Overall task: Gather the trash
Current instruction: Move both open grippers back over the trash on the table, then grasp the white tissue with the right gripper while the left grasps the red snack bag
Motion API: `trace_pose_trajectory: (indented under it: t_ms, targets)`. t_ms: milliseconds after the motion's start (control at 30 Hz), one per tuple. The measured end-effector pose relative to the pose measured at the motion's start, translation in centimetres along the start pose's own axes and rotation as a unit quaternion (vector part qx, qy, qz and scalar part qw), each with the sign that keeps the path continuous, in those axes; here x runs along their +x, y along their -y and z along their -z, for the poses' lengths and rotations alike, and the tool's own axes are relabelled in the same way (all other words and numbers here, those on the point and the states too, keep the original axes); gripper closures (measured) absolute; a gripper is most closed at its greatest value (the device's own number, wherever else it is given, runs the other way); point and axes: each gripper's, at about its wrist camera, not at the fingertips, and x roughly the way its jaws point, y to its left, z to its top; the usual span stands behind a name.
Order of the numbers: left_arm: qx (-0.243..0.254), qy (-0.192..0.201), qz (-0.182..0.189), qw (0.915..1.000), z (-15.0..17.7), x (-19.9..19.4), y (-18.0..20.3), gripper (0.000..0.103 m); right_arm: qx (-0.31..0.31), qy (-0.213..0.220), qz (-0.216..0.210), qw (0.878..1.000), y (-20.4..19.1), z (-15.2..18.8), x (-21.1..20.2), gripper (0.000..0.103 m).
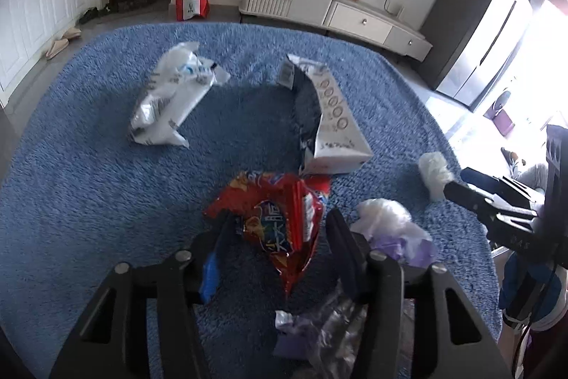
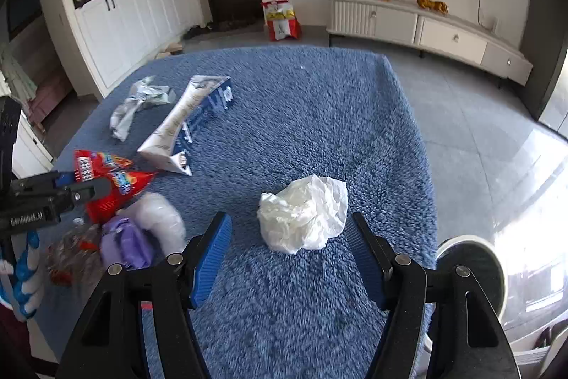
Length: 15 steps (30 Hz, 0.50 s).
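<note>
Trash lies on a blue shaggy rug [image 1: 88,187]. My left gripper [image 1: 278,226] is open, its jaws on either side of a red snack wrapper [image 1: 280,222], which also shows in the right wrist view [image 2: 113,187]. My right gripper [image 2: 287,229] is open, with a crumpled white tissue [image 2: 305,215] between its fingertips; the tissue also shows in the left wrist view [image 1: 435,171]. A white and blue carton [image 1: 330,116] and a crumpled white bag [image 1: 174,95] lie farther out. A purple and white plastic wad [image 1: 394,229] lies right of the left gripper.
Clear plastic scraps [image 1: 326,329] lie under the left gripper. A white TV cabinet [image 1: 333,13] and a red and white bag [image 1: 190,0] stand on the floor beyond the rug. A round white object [image 2: 472,276] sits off the rug's right edge.
</note>
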Motion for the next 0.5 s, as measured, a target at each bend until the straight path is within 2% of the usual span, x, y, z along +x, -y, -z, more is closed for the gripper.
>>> trace_pose_trajectory:
  t_ms: [167,267,333,400,500]
  targets:
    - [0.005,0.003,-0.01,0.9999,0.2,0.8,0.3,0.066,0.002,-0.004,-0.004,1.0,0.3,0.1,1.2,0.039]
    - [0.006,0.006,-0.006,0.9999,0.1,1.0,0.7,0.078,0.001,-0.005,-0.01,1.0,0.4,0.3,1.7,0.056]
    - [0.01,0.009,-0.011,0.9999,0.1,1.0,1.2,0.082,0.002,-0.004,-0.013,1.0,0.6,0.3,1.9,0.068]
    - [0.017,0.013,-0.018,0.9996,0.1,0.9,1.7,0.084,0.004,-0.003,-0.017,1.0,0.8,0.4,1.9,0.075]
    - [0.015,0.016,-0.021,0.9995,0.1,1.0,2.0,0.087,0.002,0.0,-0.022,1.0,0.8,0.6,1.8,0.08]
